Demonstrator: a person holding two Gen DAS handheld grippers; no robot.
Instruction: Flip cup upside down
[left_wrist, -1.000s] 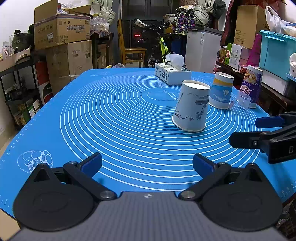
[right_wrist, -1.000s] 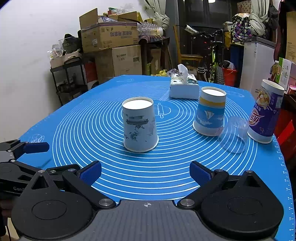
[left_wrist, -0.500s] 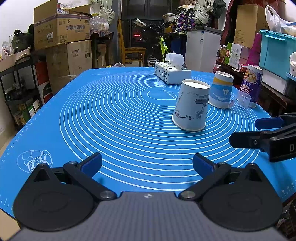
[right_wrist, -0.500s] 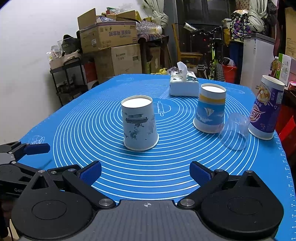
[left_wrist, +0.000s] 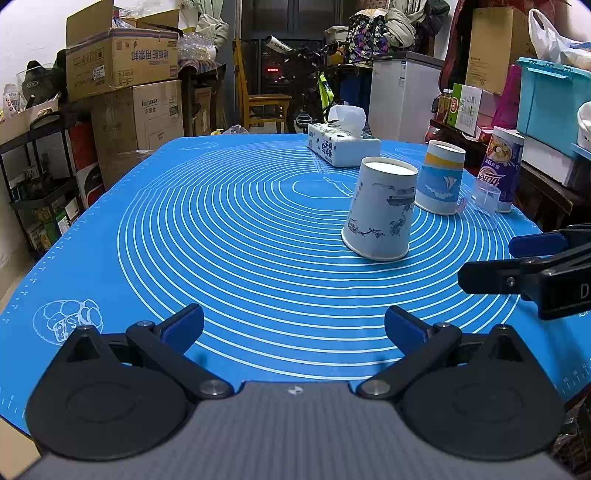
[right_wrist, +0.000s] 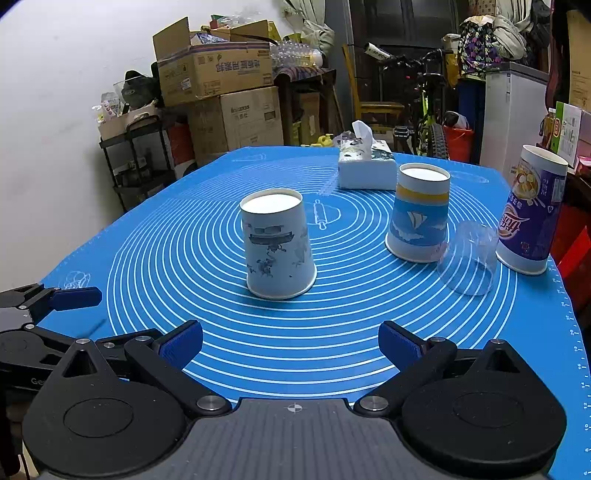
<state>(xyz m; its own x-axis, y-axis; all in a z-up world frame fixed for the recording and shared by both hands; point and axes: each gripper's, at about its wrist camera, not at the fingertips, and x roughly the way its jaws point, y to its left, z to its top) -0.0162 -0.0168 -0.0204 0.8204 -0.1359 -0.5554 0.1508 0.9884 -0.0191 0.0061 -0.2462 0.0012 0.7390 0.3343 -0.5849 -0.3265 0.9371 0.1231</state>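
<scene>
A white paper cup with blue ink drawings (right_wrist: 277, 247) stands upside down, wide rim down, near the middle of the blue mat (right_wrist: 184, 258); it also shows in the left wrist view (left_wrist: 380, 210). My right gripper (right_wrist: 290, 341) is open and empty, a short way in front of this cup. My left gripper (left_wrist: 293, 328) is open and empty, low over the mat's near edge, left of the cup. The right gripper's fingers (left_wrist: 535, 245) show at the right edge of the left wrist view.
A blue-and-yellow paper cup (right_wrist: 419, 214), a clear plastic cup (right_wrist: 467, 258) and a purple cup (right_wrist: 532, 218) stand upside down to the right. A tissue box (right_wrist: 365, 166) sits at the back. Boxes, a shelf, a bicycle and a fridge surround the table.
The right wrist view has crept slightly closer to the white cup. The left gripper has not moved. Both grippers stay open.
</scene>
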